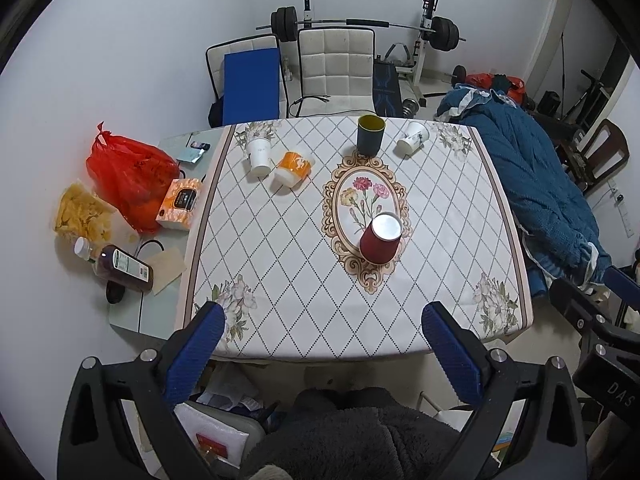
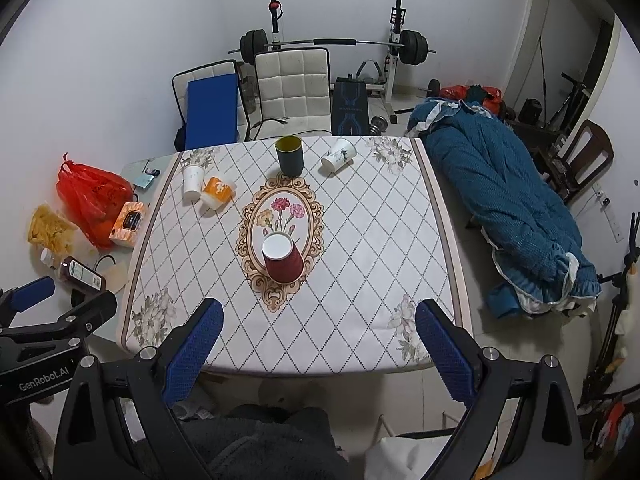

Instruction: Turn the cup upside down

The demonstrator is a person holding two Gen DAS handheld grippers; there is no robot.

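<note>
Red cup [image 1: 380, 240] standing upside down, white base uppermost, on the floral oval medallion at the middle of the counter [image 1: 440, 240], nearer its front edge. Left tool [image 1: 328, 344] and right tool [image 2: 320, 340] both above the front edge, jaws wide apart, holding nothing, well clear of the cup. Dark green cup [image 1: 371, 134] upright at the far edge; white cup [image 1: 414, 139] tipped beside it; another white cup [image 1: 259, 157] and an orange cup [image 1: 293, 168] toward the far left corner.

red bag [image 1: 128, 176], tissue box [image 1: 180, 203] — barbell rack [image 1: 360, 26], blue quilt [image 1: 536, 184]
</note>
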